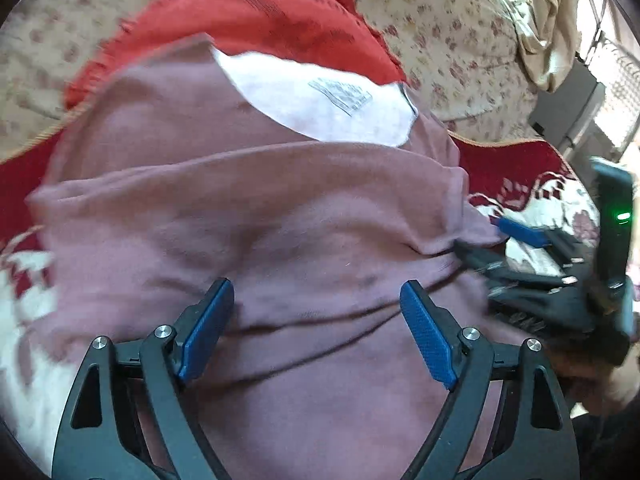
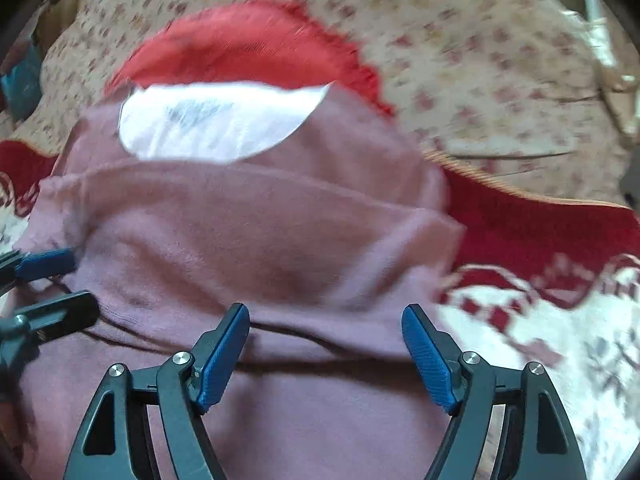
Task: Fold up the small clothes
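Both hand-held grippers have their jaws spread wide with nothing between them. From where I'm driving, the left hand-held gripper (image 1: 316, 292) hangs just over the mauve shirt (image 1: 260, 220), and the right hand-held gripper (image 2: 324, 316) does the same further along its near side. Blue ribbed pads (image 1: 208, 328) on black plastic arms with silver rivets, pretty chunky looking.

That shirt is a soft, slightly fuzzy knit, lying on a bed with one layer folded up across it, so there's a rounded fold edge running side to side. Its neck opening shows a white inner lining (image 1: 320, 100) with a grey printed label (image 1: 340, 94), too smeared in the right view to read. Under the collar end sits a red knitted cloth (image 1: 248, 12) with a frayed edge.

Underneath is a red and white patterned blanket (image 2: 540, 280), and behind that a cream floral sheet (image 2: 480, 60).

Lots of motion blur here. In the left view the right unit shows at the shirt's edge, and it might be touching the hem, but I can't tell. Lower shirt is cut off by the frame.
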{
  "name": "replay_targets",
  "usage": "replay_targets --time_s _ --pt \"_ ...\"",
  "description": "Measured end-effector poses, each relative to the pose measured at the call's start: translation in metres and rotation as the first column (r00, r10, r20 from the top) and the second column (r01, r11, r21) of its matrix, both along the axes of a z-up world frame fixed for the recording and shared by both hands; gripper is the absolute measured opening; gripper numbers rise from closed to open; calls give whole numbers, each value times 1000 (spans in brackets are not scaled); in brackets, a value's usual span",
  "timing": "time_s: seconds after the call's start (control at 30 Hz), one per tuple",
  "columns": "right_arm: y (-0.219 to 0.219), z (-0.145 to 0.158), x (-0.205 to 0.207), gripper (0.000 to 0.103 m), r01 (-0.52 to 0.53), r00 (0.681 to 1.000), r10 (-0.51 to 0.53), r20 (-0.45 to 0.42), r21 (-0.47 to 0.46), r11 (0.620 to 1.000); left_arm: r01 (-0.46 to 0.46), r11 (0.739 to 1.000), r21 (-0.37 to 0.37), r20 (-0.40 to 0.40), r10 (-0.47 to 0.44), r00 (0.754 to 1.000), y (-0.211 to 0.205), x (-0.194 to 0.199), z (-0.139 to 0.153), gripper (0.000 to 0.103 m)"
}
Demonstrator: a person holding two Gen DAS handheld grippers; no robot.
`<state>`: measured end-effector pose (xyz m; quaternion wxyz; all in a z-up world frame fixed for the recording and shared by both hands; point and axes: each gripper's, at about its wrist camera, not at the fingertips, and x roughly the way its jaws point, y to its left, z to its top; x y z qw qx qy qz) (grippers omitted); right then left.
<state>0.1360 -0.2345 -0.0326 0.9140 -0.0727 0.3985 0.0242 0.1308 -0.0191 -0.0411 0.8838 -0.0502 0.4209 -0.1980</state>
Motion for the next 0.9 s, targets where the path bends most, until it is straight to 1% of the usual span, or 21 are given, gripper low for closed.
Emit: replay_targets --time_s 0.03,0.1,0.17,0.23,0.37,0.47,0.57,0.63,0.67,0.73,0.8,0.83,0.87,0.9 --pt "-4 8 -9 76 8 1000 -8 23 7 1000 -19 1000 11 30 19 999 4 -13 6 85" --pt "-8 24 -27 76 19 998 -18 60 -13 1000 -26 999 22 57 24 998 4 -32 14 85" --pt "-12 40 -52 76 44 992 -38 121 -53 998 -27 1000 12 81 26 996 6 -56 20 85" --pt "-16 50 -69 76 52 989 -44 144 -51 997 -20 1000 0 89 20 996 5 -75 24 85" --pt "-25 59 -109 76 104 985 -99 142 -33 994 8 1000 11 88 -9 996 -2 -115 28 85" --pt "-31 58 -142 76 119 984 -115 137 -26 993 24 1000 18 83 -26 996 3 -142 34 85" --pt "-45 53 -180 76 86 990 -88 114 24 996 25 999 34 66 -27 997 22 -175 38 85" --pt "-57 45 -209 76 67 995 -72 76 59 996 6 998 59 36 -8 999 39 -199 37 85" --pt "-66 36 -232 76 52 997 -56 47 86 995 -4 998 67 18 3 1000 47 -208 36 85" --pt "-78 24 -262 76 44 999 -46 11 125 991 -37 994 98 -16 39 999 61 -231 28 85" --pt "-93 8 -295 76 45 999 -40 -30 199 979 -70 990 120 -56 77 995 69 -246 19 85" --pt "-98 4 -302 76 49 998 -38 -50 232 971 -94 988 121 -89 105 990 74 -252 13 85" --pt "-105 -4 -313 74 65 996 -43 -81 288 955 -106 987 118 -107 119 987 75 -257 11 85" --pt "-108 -7 -316 72 73 995 -47 -91 308 948 -118 987 107 -122 131 984 77 -260 10 85"
